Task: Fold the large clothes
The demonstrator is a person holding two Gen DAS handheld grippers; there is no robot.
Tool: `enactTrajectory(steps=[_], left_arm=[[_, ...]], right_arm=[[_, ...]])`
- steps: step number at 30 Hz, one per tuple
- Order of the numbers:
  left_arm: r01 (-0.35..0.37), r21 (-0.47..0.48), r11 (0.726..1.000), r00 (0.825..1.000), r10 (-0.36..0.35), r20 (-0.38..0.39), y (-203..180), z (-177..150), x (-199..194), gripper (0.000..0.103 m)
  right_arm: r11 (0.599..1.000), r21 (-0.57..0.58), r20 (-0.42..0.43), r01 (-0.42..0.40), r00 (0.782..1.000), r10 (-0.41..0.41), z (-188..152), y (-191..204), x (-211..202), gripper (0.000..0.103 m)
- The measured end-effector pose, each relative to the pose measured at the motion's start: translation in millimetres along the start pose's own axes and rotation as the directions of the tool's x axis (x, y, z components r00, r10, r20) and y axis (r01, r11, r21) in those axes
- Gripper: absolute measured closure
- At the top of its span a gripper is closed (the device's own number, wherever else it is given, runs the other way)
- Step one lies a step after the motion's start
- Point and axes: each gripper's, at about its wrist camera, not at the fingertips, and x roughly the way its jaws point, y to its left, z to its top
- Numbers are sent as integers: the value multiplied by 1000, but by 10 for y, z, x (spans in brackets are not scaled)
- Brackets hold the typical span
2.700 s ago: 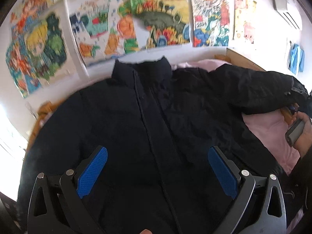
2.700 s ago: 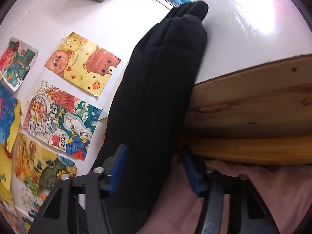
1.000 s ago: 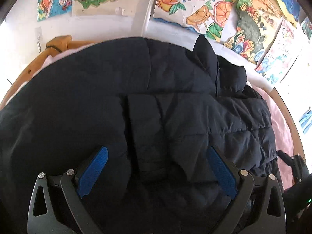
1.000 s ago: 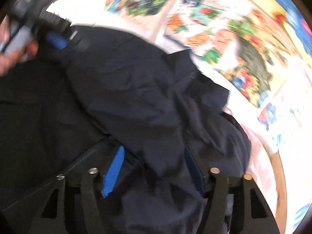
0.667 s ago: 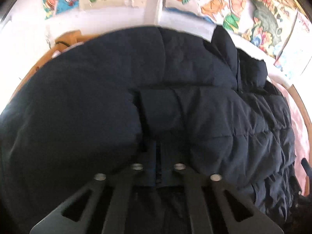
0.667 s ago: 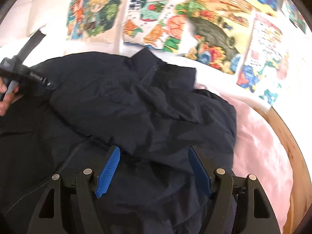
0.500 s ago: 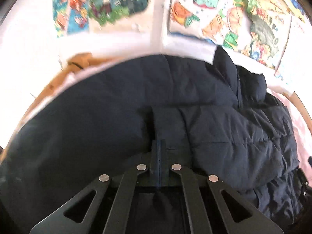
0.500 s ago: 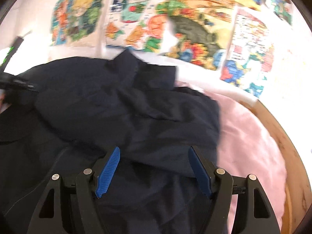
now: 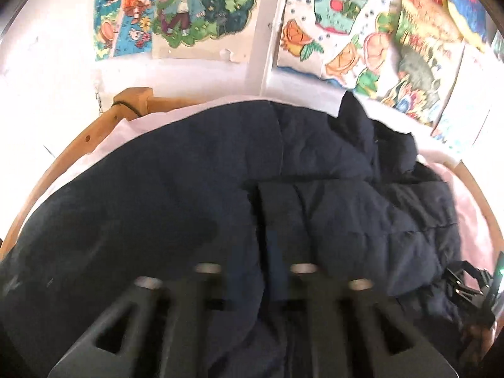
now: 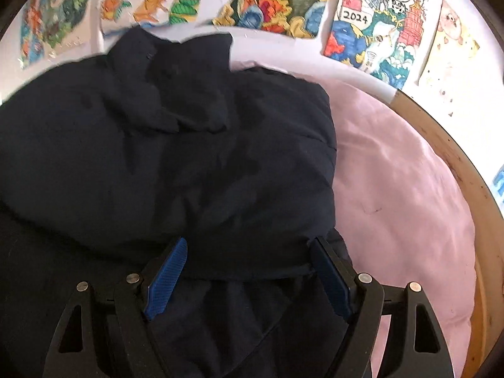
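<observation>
1. Black metal frames the near edge of both views: the left gripper (image 9: pixel 255 286) is blurred, its jaws part open and just now opening, with dark jacket cloth bunched between them; whether the pads press on the cloth cannot be told.
2. The right gripper (image 10: pixel 247 275) stands wide, its jaws just now opening further; its blue pads (image 10: pixel 167 278) flank a fold of the cloth without pinching it.
3. The navy padded jacket (image 10: pixel 176 145) lies spread on a pink sheet (image 10: pixel 400 189), one sleeve (image 9: pixel 356 217) folded across its body, collar toward the wall.
4. A wooden bed frame (image 9: pixel 104 126) curves around the sheet.
5. Bright drawings (image 9: pixel 201 9) cover the white wall behind.
</observation>
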Motion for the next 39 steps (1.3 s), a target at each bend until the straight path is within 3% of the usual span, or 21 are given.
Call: enactTrajectory(steps=[1, 2, 4, 7, 12, 15, 18, 21, 24, 29, 30, 32, 34, 36, 39], left_arm=[[5, -18, 1000, 1000, -5, 16, 31, -32, -136, 32], [4, -33, 999, 999, -3, 37, 76, -76, -261, 27], [13, -52, 999, 997, -9, 71, 170, -149, -508, 26], [10, -122, 992, 998, -2, 61, 362, -263, -875, 24], [-18, -265, 964, 999, 30, 38, 737, -629, -1307, 11], [-60, -350, 935, 998, 61, -7, 1030, -869, -1413, 11], [-60, -514, 855, 998, 50, -33, 1390, -1060, -1448, 11], [6, -676, 737, 1000, -7, 1, 1679, -1235, -1477, 11], [28, -725, 688, 999, 11, 49, 1816, -1295, -1542, 11], [-42, -805, 592, 991, 126, 40, 1962, -1321, -1510, 11], [-64, -816, 574, 988, 153, 30, 1989, -1310, -1505, 15], [-98, -830, 549, 979, 205, 20, 1991, -1282, -1497, 41], [-98, -828, 552, 970, 239, 44, 1984, -1272, -1532, 74], [-88, -824, 559, 961, 266, 77, 1980, -1278, -1600, 88], [-71, -801, 594, 943, 302, 140, 1938, -1213, -1702, 97]], right_arm=[[1000, 3, 7, -13, 1000, 13, 4, -17, -27, 22], [999, 4, 22, -32, 999, 31, -1, -37, -117, 21], [998, -13, 44, -61, 997, 61, 10, -50, -294, 15], [990, -40, 78, -132, 988, 135, -18, -48, -570, 8], [973, -89, 97, -212, 971, 220, -46, 116, -944, 6], [957, -125, 111, -264, 954, 277, -30, 280, -1109, 6], [943, -160, 110, -291, 944, 310, -28, 405, -1205, 6], [928, -182, 96, -325, 934, 345, -41, 507, -1265, 6], [920, -191, 87, -341, 928, 362, -36, 566, -1289, 6], [918, -188, 63, -350, 928, 367, -67, 626, -1246, 6], [917, -187, 60, -351, 928, 367, -71, 620, -1236, 6], [918, -181, 54, -352, 929, 367, -75, 618, -1212, 6], [921, -176, 56, -349, 930, 363, -83, 595, -1210, 6], [923, -170, 62, -345, 931, 360, -78, 565, -1211, 6], [926, -154, 69, -346, 931, 359, -69, 506, -1208, 6]])
